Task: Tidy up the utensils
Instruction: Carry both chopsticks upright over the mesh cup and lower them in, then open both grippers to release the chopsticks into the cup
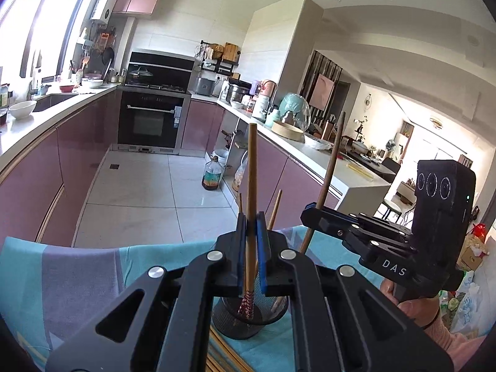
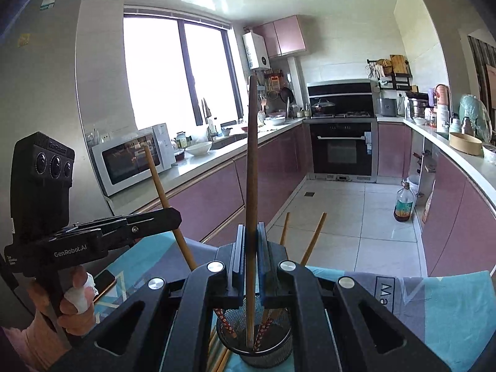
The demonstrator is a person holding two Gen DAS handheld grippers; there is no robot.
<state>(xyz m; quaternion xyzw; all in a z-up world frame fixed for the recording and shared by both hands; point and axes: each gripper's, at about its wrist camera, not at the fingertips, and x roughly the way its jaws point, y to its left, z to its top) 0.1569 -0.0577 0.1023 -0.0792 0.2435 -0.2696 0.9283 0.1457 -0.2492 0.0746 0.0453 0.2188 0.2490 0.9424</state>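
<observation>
My left gripper (image 1: 251,218) is shut on a light brown chopstick (image 1: 251,167) that stands nearly upright. Its red-patterned lower end reaches into a black mesh cup (image 1: 248,319) on the cloth. To its right, my right gripper (image 1: 311,210) is shut on a darker chopstick (image 1: 330,173). In the right wrist view that dark chopstick (image 2: 252,155) stands upright between the shut jaws of the right gripper (image 2: 251,229), its lower end inside the mesh cup (image 2: 257,341). The left gripper (image 2: 175,215) shows at the left with the light chopstick (image 2: 156,176). Two more chopsticks (image 2: 313,238) lean in the cup.
The cup stands on a table under a teal and grey cloth (image 1: 77,279). Loose chopsticks (image 1: 221,353) lie on the cloth beside it. A phone (image 2: 105,280) lies at the left near a hand. Beyond the table edge are a tiled floor, pink cabinets and an oil bottle (image 2: 403,204).
</observation>
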